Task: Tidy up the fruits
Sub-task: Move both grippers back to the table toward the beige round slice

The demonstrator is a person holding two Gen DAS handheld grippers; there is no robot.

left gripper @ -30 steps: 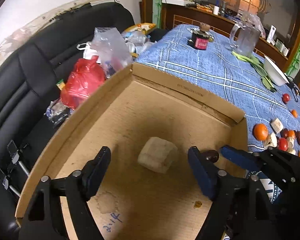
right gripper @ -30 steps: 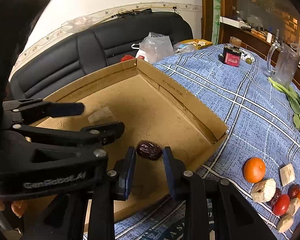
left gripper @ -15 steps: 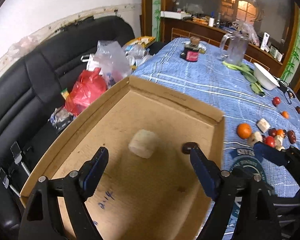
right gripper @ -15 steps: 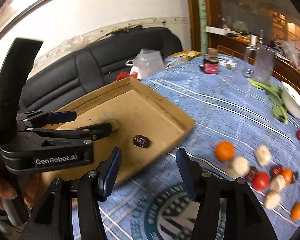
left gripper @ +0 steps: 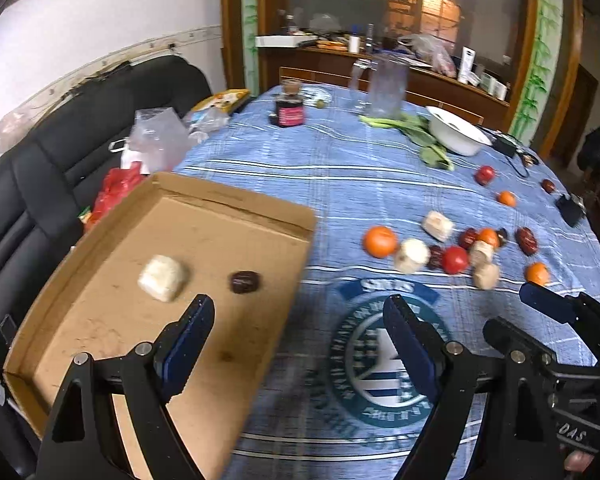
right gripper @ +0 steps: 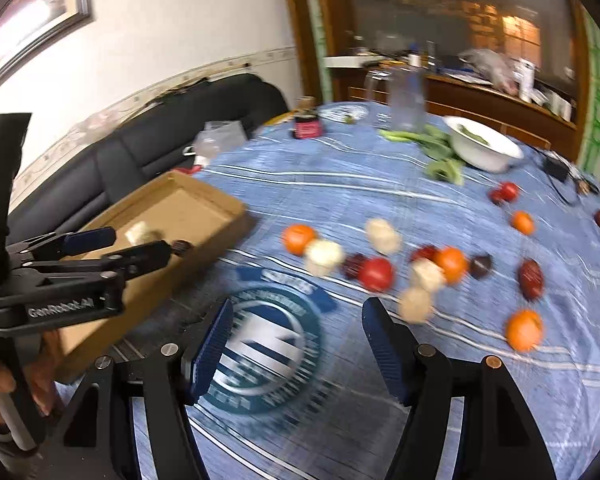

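The left gripper [left gripper: 298,318] hangs with its jaws spread wide and empty over the near right edge of the cardboard tray [left gripper: 236,196], where a pale chunk [left gripper: 163,278] and a dark date [left gripper: 245,282] lie just apart. The right gripper [right gripper: 296,326], equally wide and empty, hovers above the blue tablecloth [right gripper: 340,184] near the printed round emblem [right gripper: 260,344]. Beyond it, scattered fruits sit loose: an orange [right gripper: 299,238], a red tomato [right gripper: 376,274], more pale chunks and dates.

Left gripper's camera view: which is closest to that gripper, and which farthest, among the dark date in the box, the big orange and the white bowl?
From the left gripper, both jaws open:
1. Dark date, just ahead in the cardboard box.
2. Big orange, ahead and right on the tablecloth.
3. White bowl, far across the table, right.
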